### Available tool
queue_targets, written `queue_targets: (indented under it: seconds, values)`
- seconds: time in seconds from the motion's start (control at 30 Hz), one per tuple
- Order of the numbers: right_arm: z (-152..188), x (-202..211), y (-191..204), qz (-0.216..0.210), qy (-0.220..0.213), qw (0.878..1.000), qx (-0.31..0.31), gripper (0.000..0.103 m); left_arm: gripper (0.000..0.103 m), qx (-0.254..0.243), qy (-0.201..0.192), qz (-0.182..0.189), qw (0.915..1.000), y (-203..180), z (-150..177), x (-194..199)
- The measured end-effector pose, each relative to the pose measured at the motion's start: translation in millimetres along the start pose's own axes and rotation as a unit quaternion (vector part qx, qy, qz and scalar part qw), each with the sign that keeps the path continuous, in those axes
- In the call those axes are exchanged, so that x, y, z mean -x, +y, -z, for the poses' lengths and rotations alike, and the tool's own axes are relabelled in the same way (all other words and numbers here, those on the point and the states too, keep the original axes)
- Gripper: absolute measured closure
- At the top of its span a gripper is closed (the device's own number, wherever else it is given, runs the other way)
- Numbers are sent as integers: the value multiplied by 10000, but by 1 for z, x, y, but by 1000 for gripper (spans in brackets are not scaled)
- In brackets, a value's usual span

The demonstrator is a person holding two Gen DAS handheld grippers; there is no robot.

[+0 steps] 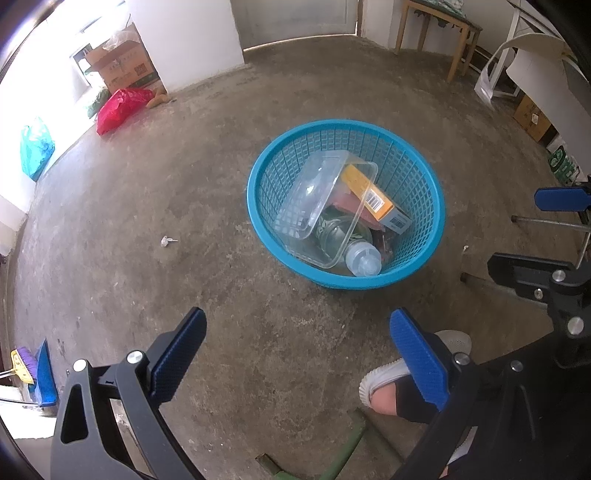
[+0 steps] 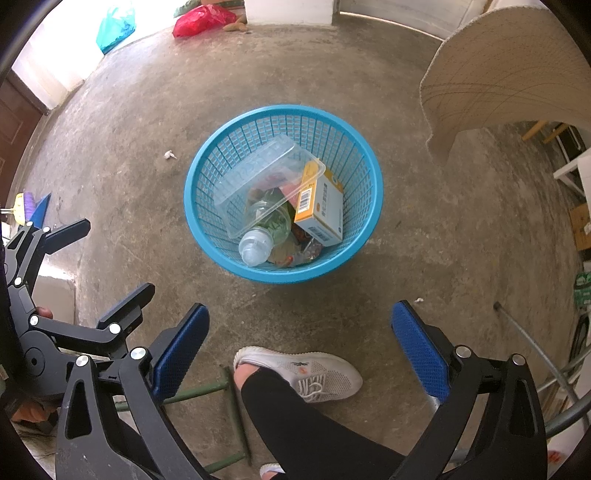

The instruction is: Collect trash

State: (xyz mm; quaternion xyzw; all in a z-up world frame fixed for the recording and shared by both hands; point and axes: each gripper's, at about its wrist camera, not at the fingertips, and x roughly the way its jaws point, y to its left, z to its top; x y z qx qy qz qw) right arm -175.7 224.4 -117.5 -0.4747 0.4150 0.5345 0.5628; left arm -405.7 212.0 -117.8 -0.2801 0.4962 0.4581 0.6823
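Note:
A blue mesh basket (image 1: 258, 199) (image 2: 199, 221) stands on the concrete floor. Inside lie a clear plastic container (image 1: 317, 199) (image 2: 258, 173), a plastic bottle (image 1: 364, 256) (image 2: 258, 240), an orange and white box (image 1: 376, 199) (image 2: 321, 214) and wrappers. A small white scrap (image 1: 168, 240) (image 2: 170, 155) lies on the floor left of the basket. Another tiny scrap (image 2: 418, 300) lies near the right gripper. My left gripper (image 1: 295, 354) is open and empty, held above the floor short of the basket. My right gripper (image 2: 299, 350) is open and empty too.
The person's white shoe and black trouser leg (image 2: 317, 373) stand below the basket. A red bag (image 1: 118, 107), a teal bag (image 1: 35, 151) and cardboard boxes (image 1: 122, 66) sit at the far left wall. A wooden table (image 1: 436, 26) stands at the back. A broom and dustpan (image 1: 33, 373) lie at left.

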Motion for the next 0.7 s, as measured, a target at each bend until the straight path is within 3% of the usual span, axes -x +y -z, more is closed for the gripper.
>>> queue_targets:
  seconds: [0.7]
  values:
    - [2,0,-1,-6,-38,10000,-18,8,6,-35,-21,-1,10000,0,1,2]
